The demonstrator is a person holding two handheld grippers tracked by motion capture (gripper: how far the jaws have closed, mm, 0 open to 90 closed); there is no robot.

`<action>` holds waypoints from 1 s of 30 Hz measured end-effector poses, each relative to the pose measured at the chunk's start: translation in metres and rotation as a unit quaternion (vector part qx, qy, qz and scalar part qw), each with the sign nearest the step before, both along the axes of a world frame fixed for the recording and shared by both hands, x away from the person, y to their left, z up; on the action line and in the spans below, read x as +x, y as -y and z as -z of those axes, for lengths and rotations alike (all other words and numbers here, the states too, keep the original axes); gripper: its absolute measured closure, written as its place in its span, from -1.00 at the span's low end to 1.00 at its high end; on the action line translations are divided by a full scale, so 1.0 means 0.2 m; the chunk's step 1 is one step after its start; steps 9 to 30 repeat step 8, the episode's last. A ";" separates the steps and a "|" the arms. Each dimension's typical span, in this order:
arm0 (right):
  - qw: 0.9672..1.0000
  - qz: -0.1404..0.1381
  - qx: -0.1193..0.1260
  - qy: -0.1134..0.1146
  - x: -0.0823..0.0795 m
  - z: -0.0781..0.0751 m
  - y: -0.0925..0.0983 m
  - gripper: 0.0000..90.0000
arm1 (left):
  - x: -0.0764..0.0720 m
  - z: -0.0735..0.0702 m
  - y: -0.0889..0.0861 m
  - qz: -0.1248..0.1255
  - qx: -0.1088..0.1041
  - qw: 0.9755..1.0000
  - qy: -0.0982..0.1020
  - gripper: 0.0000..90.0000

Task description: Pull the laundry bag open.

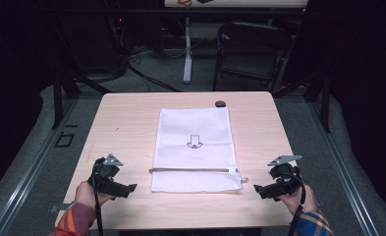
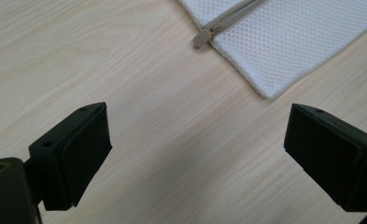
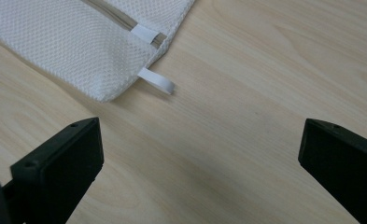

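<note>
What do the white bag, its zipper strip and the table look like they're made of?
White bag: fine synthetic-looking mesh fabric, matte; tiny regular holes show. Zipper strip: beige woven tape, probably with plastic teeth, though that is too small to tell. Table: pale wood or wood-look laminate, smooth satin, with printed-looking grain lines.

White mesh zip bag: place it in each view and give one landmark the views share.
High view: the white mesh zip bag lies flat at the middle of the wooden table.
Left gripper view: its corner is at the upper right.
Right gripper view: its corner is at the upper left.
Shared landmark: the grey zip across the bag.
</note>
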State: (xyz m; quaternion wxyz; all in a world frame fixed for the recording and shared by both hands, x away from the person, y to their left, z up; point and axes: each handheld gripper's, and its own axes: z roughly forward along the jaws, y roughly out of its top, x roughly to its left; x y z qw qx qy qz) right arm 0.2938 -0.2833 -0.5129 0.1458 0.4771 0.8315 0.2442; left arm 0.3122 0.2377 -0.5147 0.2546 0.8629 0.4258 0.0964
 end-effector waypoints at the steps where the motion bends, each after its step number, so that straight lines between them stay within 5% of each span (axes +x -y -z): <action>1: 1.000 0.001 -0.002 -0.002 0.00 0.01 0.00 -1.00 | 0.00 0.01 -0.01 -0.004 -0.001 1.000 -0.003 -0.86; 30: 1.000 -0.001 -0.010 -0.009 0.01 0.03 0.01 -1.00 | 0.04 0.04 -0.04 -0.015 -0.009 1.000 -0.015 -0.89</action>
